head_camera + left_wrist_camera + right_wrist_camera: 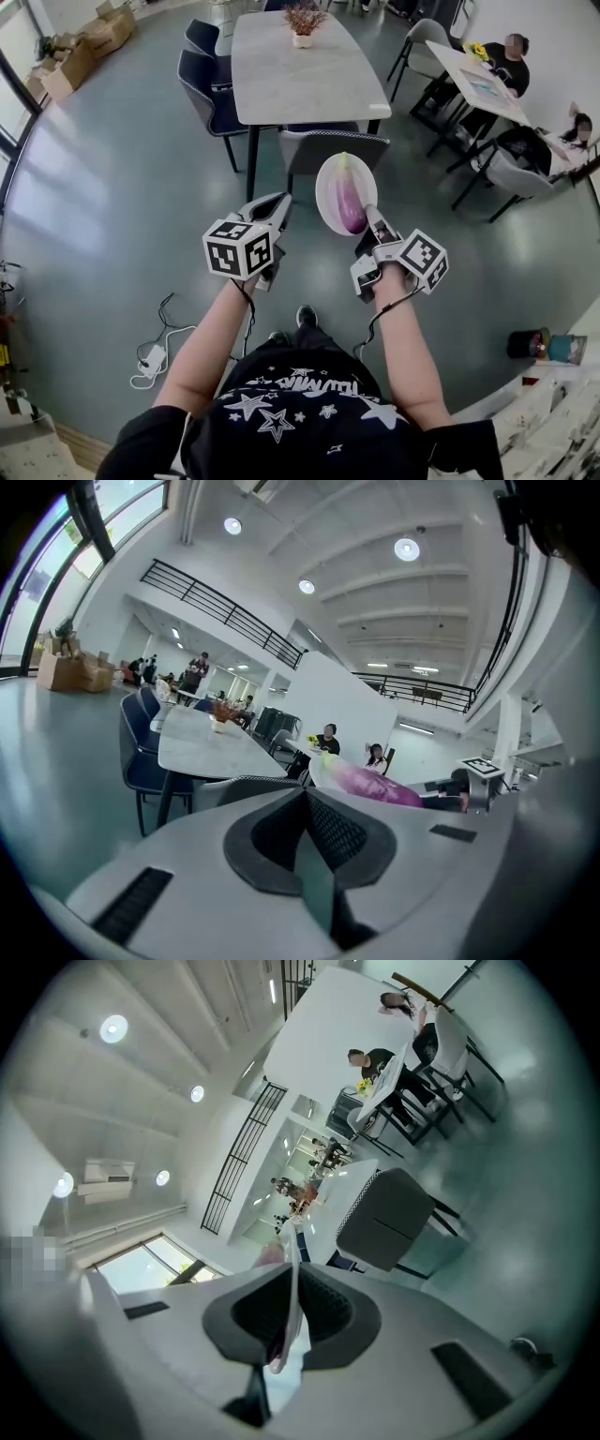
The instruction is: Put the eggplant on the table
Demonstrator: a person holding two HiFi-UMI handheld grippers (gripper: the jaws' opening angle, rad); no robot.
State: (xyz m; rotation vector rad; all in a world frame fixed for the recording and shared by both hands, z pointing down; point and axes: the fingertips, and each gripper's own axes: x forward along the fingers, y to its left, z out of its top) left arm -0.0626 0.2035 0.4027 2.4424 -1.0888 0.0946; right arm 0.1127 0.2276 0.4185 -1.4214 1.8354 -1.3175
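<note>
A purple eggplant (349, 204) lies on a white plate (330, 178), held in the air in front of me. My right gripper (372, 223) is shut on the plate's near rim; in the right gripper view the plate's edge (293, 1312) runs between the jaws of the right gripper (287, 1290). My left gripper (273, 210) hangs to the plate's left, shut and holding nothing. In the left gripper view the jaws of the left gripper (309, 805) are pressed together, with the eggplant (377, 786) to their right. The grey table (281, 80) stands ahead.
A grey chair (328, 150) is tucked at the table's near end, right under the plate. Dark blue chairs (208, 89) line its left side. A potted plant (303, 22) stands at its far end. People sit at another table (483, 80) to the right. A power strip (151, 359) lies on the floor.
</note>
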